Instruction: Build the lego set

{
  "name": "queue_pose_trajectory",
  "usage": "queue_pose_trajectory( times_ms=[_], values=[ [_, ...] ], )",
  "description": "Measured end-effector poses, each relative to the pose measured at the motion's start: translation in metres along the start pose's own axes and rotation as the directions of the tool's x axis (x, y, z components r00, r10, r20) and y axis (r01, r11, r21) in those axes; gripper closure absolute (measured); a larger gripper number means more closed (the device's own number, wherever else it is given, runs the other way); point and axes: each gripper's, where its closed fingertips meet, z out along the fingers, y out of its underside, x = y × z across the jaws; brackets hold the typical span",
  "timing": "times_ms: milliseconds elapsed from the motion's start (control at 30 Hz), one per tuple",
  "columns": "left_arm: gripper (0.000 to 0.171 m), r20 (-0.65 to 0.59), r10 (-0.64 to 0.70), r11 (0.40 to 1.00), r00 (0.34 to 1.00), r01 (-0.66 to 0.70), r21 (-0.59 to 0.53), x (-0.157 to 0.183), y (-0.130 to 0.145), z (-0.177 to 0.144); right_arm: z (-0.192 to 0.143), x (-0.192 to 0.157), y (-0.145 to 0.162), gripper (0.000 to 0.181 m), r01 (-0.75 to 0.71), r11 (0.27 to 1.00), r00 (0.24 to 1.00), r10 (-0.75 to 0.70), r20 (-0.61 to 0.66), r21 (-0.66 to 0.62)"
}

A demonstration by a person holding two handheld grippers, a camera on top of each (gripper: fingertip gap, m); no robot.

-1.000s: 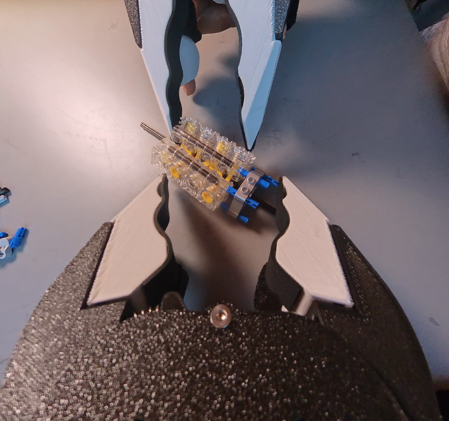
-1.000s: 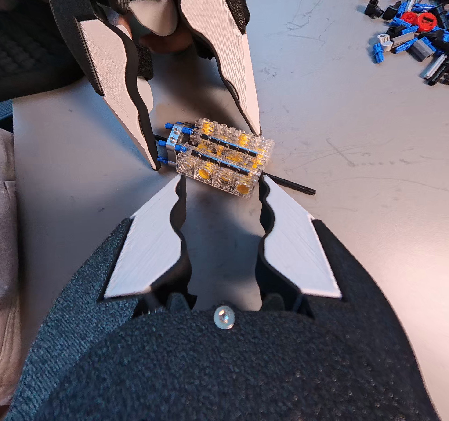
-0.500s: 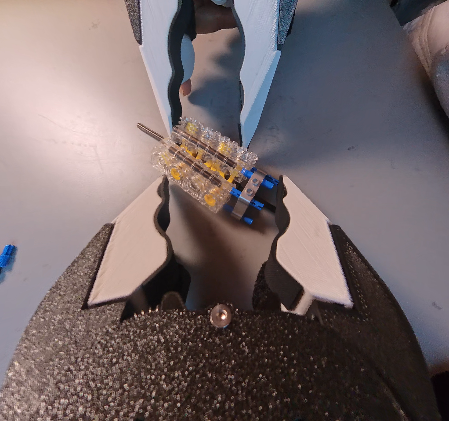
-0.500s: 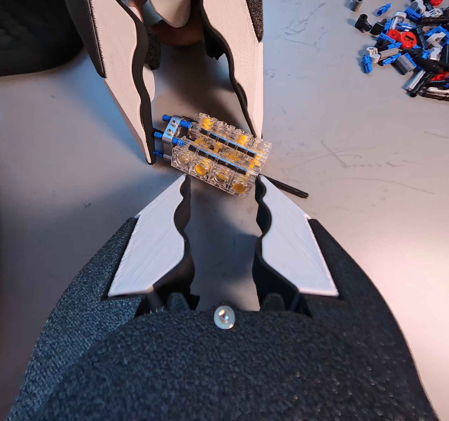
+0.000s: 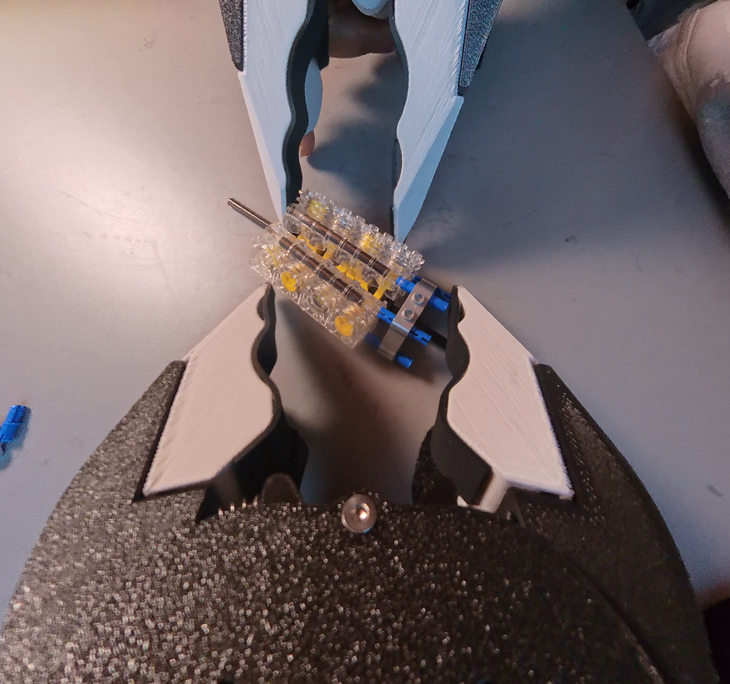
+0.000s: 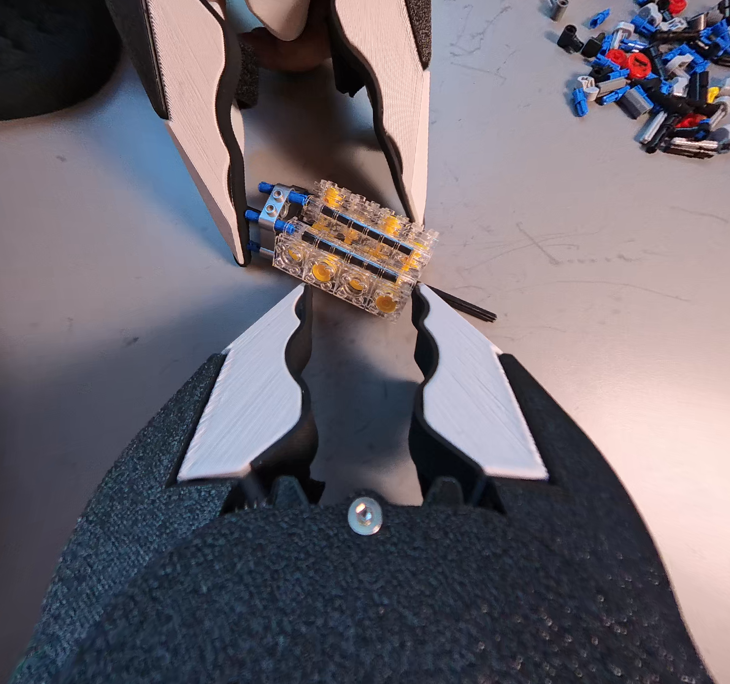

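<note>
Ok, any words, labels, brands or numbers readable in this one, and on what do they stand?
None: no readable text in either view.
The clear brick assembly, the pile of loose parts, the lone blue pin, the grey table, the left gripper and the right gripper show no writing, label or number.

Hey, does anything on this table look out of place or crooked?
The clear brick assembly lies askew between both open grippers, a dark axle jutting from one end. Loose parts lie scattered off to one side.
</note>
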Motion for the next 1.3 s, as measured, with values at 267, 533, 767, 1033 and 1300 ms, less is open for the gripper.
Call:
queue_pose_trajectory(
  times_ms=[267, 533, 767, 1033, 1300],
  values=[
    [0.089, 0.044, -0.001, 0.999, 0.999, -0.001, 0.049, -0.003, -0.001, -0.017, -0.009, -0.002, -0.005, 0.109, -0.167, 0.986, 0.986, 0.166, 0.015, 0.029],
    [0.101, -0.026, -0.057, 0.998, 0.998, 0.058, 0.029, -0.001, 0.002, -0.012, 0.004, -0.003, -0.005, 0.114, -0.195, 0.980, 0.977, 0.196, -0.088, 0.027],
    [0.100, -0.066, -0.080, 0.997, 0.995, 0.081, 0.013, 0.003, 0.003, -0.011, 0.003, -0.006, -0.007, 0.115, -0.078, 0.996, 0.995, 0.080, -0.063, 0.030],
    [0.098, -0.086, -0.078, 0.997, 0.993, 0.080, 0.014, 0.007, 0.003, -0.010, 0.004, -0.012, -0.008, 0.116, -0.048, 0.998, 0.998, 0.050, -0.048, 0.040],
    [0.098, -0.083, -0.076, 0.997, 0.994, 0.078, 0.020, 0.007, 0.003, -0.010, 0.004, -0.013, -0.007, 0.116, -0.078, 0.996, 0.996, 0.080, -0.032, 0.039]
  ],
)
